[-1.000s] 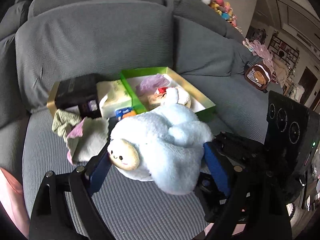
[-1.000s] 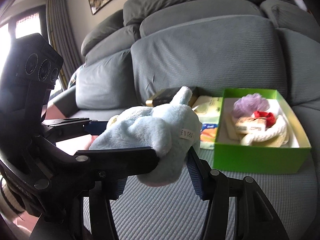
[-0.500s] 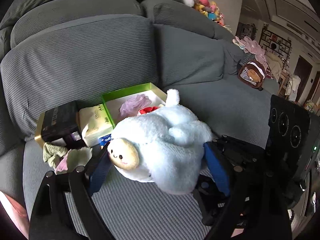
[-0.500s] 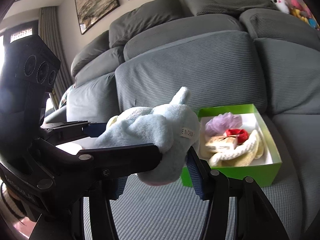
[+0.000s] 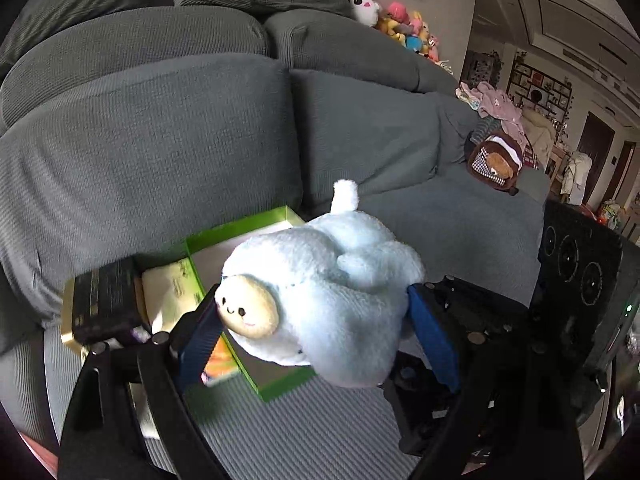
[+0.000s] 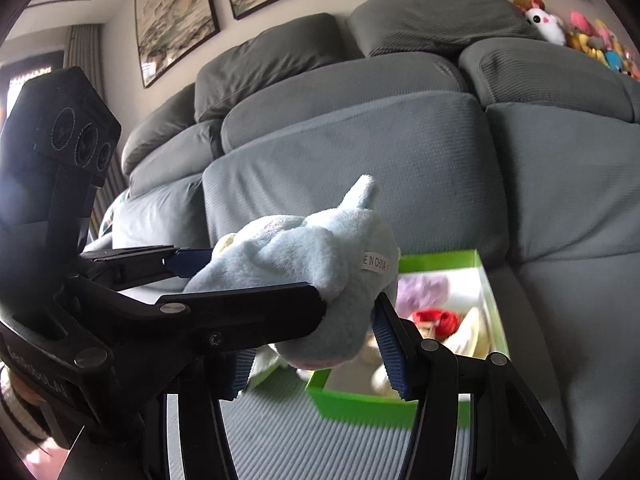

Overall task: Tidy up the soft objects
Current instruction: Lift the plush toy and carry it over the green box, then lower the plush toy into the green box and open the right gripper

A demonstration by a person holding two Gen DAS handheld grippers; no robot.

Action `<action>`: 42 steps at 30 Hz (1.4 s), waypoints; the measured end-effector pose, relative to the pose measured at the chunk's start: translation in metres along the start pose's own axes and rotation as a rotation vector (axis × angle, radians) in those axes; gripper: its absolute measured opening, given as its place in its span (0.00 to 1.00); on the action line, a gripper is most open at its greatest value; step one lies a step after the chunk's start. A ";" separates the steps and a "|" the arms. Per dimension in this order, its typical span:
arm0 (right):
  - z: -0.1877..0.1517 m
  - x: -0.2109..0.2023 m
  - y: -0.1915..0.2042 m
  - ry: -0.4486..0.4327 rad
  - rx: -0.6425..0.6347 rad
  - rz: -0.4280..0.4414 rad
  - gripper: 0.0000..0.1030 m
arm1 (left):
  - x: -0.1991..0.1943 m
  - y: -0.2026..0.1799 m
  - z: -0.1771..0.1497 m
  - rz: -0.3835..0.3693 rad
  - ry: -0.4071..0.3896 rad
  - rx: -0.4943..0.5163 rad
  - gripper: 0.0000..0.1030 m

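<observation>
Left gripper (image 5: 316, 328): blue-padded fingers (image 5: 200, 334) pressed against both flanks of a pale blue plush sheep (image 5: 332, 292), which is held clear of the sofa seat. The same gripper shows in the right wrist view (image 6: 256, 276), crossing the frame from the left with its camera block upright at the edge.

Right gripper (image 6: 316, 354): blue-padded fingers (image 6: 386, 346) closed on the underside of the plush sheep (image 6: 312, 268), so both tools hold one toy.

Plush sheep: the left wrist view shows the cream face with dot eyes and pink cheek, turned down and left, and one limb pointing up. The right wrist view shows only the back and a white sewn label reading "IN CHINA".

Green box (image 5: 244, 236): open, on the seat directly under the toy; its contents are hidden by the toy in the left wrist view. In the right wrist view the green box (image 6: 360, 404) holds a lilac soft item (image 6: 420, 290), a red item (image 6: 436, 320) and cream pieces, blurred.

Black and gold box (image 5: 102, 302): beside the green box, with a pale packet (image 5: 170, 292) between them; left wrist view only.

Grey sofa (image 5: 168, 128): carries everything. Small plush toys (image 5: 394, 24) line its back top; a brown bag (image 5: 496, 162) rests on the far seat.
</observation>
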State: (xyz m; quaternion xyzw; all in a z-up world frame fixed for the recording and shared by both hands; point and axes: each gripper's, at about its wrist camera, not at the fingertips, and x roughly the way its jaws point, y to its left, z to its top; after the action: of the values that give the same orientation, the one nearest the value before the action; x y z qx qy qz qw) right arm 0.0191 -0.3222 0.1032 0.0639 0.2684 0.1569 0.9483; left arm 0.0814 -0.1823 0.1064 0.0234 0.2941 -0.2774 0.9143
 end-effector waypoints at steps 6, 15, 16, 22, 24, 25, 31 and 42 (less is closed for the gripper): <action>0.029 0.005 -0.014 -0.037 0.011 -0.006 0.54 | 0.008 -0.002 0.029 0.007 -0.022 0.025 0.85; 0.032 0.034 -0.042 0.021 0.037 -0.029 0.54 | 0.051 0.013 0.030 0.008 0.015 -0.043 0.85; 0.030 0.039 -0.045 0.031 0.038 -0.035 0.54 | 0.058 0.014 0.028 0.008 0.025 -0.053 0.85; 0.013 0.063 -0.067 0.095 0.068 -0.042 0.54 | 0.092 0.023 0.017 0.012 0.086 -0.085 0.85; 0.008 0.070 -0.072 0.110 0.076 -0.046 0.54 | 0.102 0.025 0.013 0.021 0.108 -0.087 0.85; 0.006 0.074 -0.074 0.117 0.080 -0.046 0.54 | 0.106 0.027 0.012 0.018 0.116 -0.096 0.85; 0.001 0.092 -0.082 0.160 0.089 -0.060 0.54 | 0.123 0.038 0.007 0.007 0.144 -0.144 0.85; -0.007 0.111 -0.091 0.201 0.102 -0.070 0.54 | 0.139 0.050 0.000 -0.006 0.175 -0.181 0.85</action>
State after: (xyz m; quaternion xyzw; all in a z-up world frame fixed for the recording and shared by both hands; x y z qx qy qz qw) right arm 0.1287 -0.3705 0.0240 0.0866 0.3720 0.1154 0.9169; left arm 0.2015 -0.2090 0.0238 -0.0361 0.3966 -0.2492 0.8828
